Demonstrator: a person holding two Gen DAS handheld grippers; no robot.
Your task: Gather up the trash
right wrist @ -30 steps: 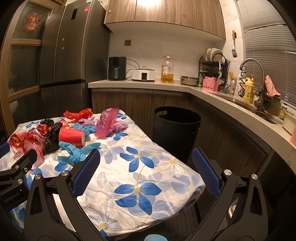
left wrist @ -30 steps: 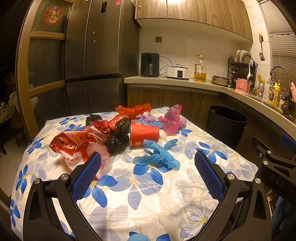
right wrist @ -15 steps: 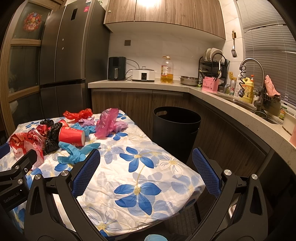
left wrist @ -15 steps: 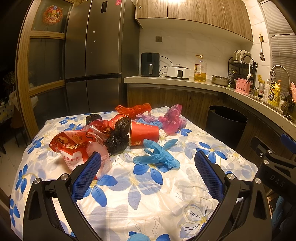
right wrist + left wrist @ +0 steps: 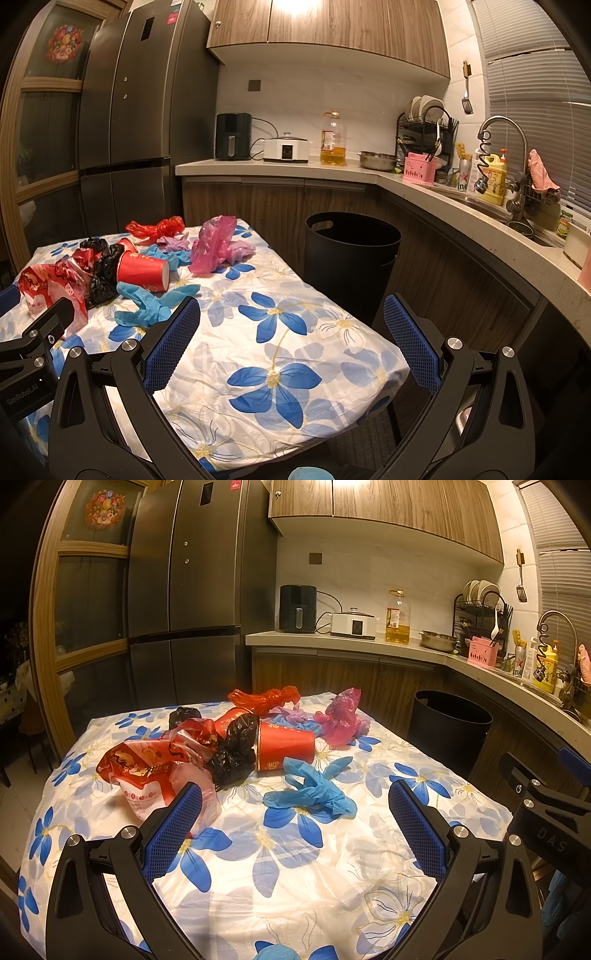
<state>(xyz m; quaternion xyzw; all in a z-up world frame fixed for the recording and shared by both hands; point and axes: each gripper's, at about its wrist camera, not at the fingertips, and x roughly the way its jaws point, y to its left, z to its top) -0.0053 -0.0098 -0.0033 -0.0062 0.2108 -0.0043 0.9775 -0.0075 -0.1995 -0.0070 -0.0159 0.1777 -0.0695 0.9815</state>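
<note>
L hand-held gripper (image 5: 293, 829) & R hand-held gripper (image 5: 291, 345) spread, empty | blue glove (image 5: 310, 794) at 12 | should pinch bunched mid, carry to bin (image 5: 448, 729) at 2

Behind the red cup (image 5: 285, 748), your view of a second cup (image 5: 232, 720) was mostly blocked by the black bag (image 5: 236, 751). The cup's print was too small to read. A blue scrap (image 5: 306, 473) was cut off by the bottom edge, below the table (image 5: 332, 369).
</note>
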